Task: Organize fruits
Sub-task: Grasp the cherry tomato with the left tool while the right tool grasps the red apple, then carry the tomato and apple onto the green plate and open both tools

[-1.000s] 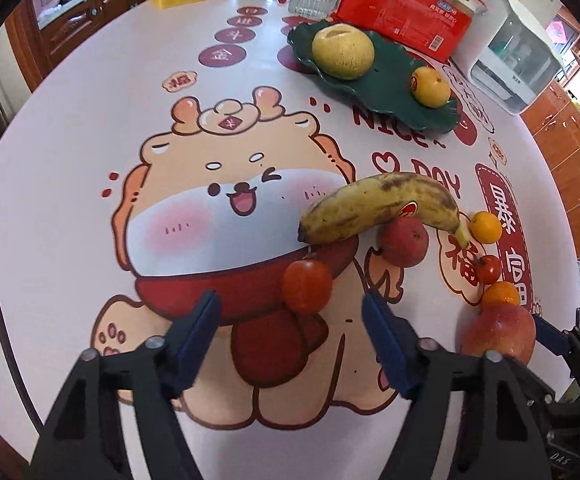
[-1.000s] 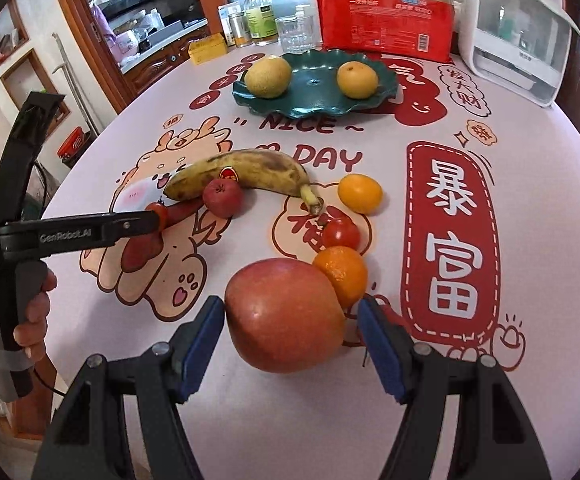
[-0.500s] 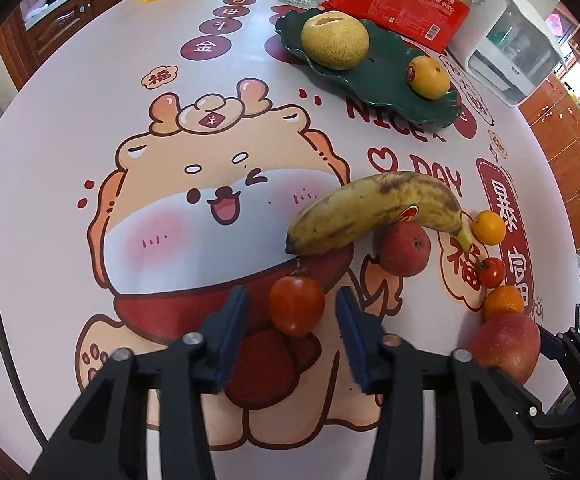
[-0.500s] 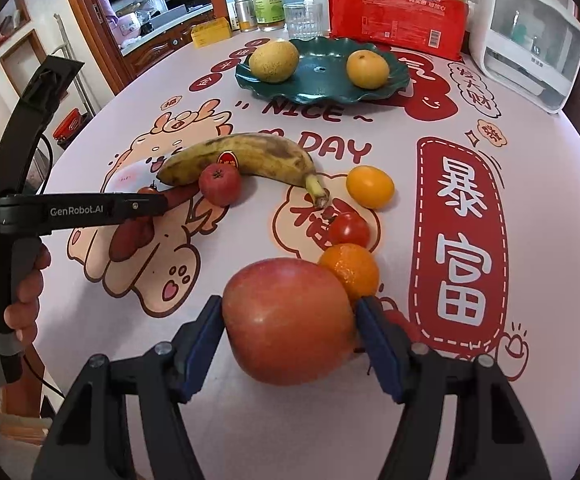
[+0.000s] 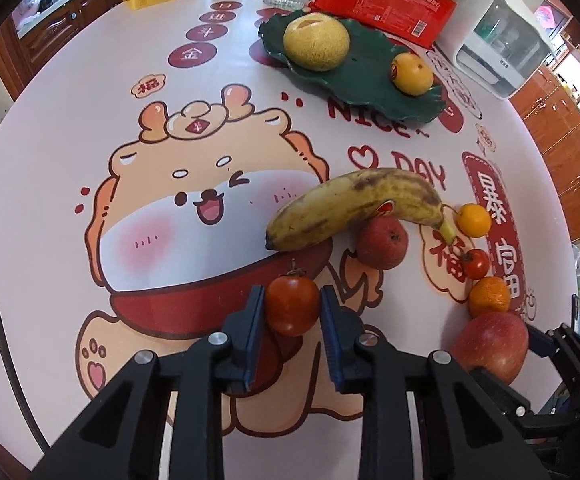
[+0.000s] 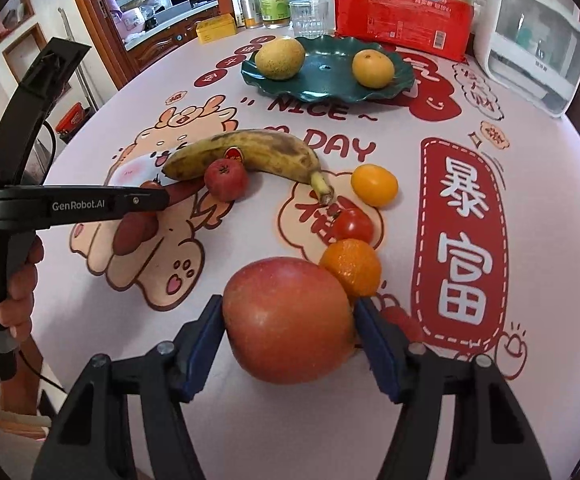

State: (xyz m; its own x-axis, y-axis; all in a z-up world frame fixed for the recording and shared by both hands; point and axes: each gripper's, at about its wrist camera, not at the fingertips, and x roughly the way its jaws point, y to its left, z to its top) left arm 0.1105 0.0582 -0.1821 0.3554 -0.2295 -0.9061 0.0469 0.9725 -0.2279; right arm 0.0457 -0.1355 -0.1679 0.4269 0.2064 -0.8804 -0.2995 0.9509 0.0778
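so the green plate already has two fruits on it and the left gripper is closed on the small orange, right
Not quite. The green plate does hold two fruits, but the left gripper is shut on the small red tomato, not an orange, as the left wrist view shows.

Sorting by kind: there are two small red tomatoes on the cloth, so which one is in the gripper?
The stemmed tomato below the banana's blunt end, clamped by the left gripper. The other tomato lies untouched.

**Left gripper clamps tomato**

We see the left gripper [image 5: 292, 312] w/ both blue pads pressed on a red tomato [image 5: 292, 305], just below the banana [image 5: 354, 208]. Right of it: small red apple [image 5: 382, 242], big apple [image 5: 490, 346] betw. the right gripper's pads [image 5: 540, 340]. Green plate [image 5: 370, 88] at the far end.
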